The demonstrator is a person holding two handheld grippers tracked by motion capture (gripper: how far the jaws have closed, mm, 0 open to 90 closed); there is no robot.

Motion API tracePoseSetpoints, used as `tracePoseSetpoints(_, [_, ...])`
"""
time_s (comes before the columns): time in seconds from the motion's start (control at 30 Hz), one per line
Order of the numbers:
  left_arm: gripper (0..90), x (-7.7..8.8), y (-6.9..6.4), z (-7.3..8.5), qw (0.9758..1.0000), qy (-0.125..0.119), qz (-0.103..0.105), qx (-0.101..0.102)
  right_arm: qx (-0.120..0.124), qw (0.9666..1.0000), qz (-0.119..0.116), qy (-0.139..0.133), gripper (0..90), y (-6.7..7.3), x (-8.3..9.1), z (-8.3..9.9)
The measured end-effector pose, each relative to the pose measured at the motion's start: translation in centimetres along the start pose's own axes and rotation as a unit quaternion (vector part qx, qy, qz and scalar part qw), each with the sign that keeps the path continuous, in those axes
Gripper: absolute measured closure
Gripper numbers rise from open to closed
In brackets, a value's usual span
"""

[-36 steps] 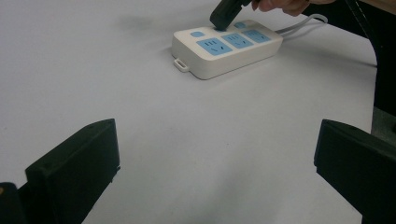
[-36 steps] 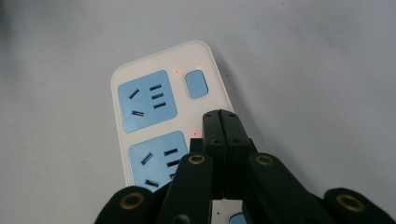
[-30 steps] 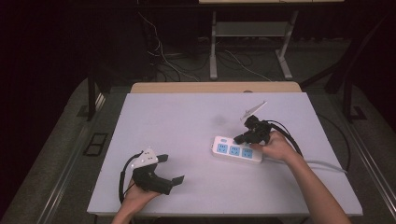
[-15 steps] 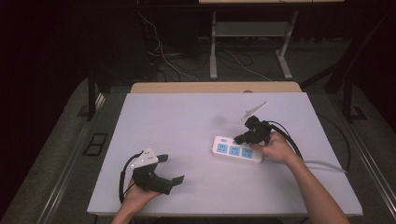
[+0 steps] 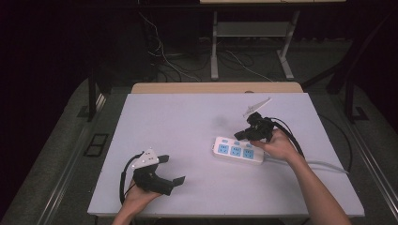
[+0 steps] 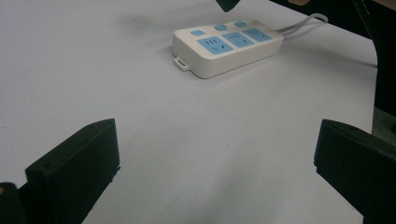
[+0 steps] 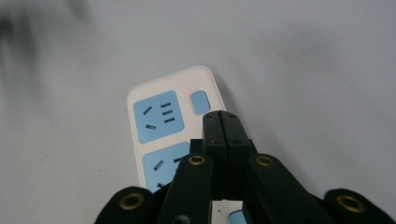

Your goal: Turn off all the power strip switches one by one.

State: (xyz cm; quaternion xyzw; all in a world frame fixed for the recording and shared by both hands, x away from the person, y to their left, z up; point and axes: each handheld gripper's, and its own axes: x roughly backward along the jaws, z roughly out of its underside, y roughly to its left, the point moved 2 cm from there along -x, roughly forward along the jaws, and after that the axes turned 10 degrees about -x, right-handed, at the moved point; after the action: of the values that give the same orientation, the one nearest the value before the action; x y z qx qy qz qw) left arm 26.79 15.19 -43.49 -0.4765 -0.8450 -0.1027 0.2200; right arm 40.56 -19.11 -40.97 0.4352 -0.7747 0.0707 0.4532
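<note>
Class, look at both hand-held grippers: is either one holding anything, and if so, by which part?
Nothing is held. The right hand-held gripper is shut empty over the power strip; the left hand-held gripper stands open above the bare table.

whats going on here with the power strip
A person holds a claw in each hand at a white table. The right claw, jaws shut together with nothing between them, hangs over the white power strip, its tip above the row of small blue switch buttons. The left claw rests near the table's front edge, jaws wide open and empty.
</note>
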Motion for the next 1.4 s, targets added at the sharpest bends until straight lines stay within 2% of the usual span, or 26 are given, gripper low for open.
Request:
tracePoseSetpoints(0.33, [0.0, 0.1, 0.0, 0.0, 1.0, -0.002, 0.0, 0.0, 0.011, 0.9999, -0.003, -0.003, 90.0, 0.9, 0.7, -1.4])
tracePoseSetpoints(0.73, [0.0, 0.1, 0.1, 0.0, 1.0, -0.003, 0.0, 0.0, 0.022, 0.9997, -0.002, 0.003, 90.0, 1.8, 0.6, -3.0])
tracePoseSetpoints(1.03, [0.0, 0.2, 0.1, 0.0, 1.0, -0.004, 0.0, 0.001, 0.027, 0.9996, -0.01, 0.008, 90.0, 2.1, -0.5, -4.2])
tracePoseSetpoints(1.4, [0.0, 0.3, 0.1, 0.0, 1.0, -0.005, 0.0, 0.001, 0.027, 0.999, -0.01, 0.036, 90.0, 2.1, -2.4, -4.2])
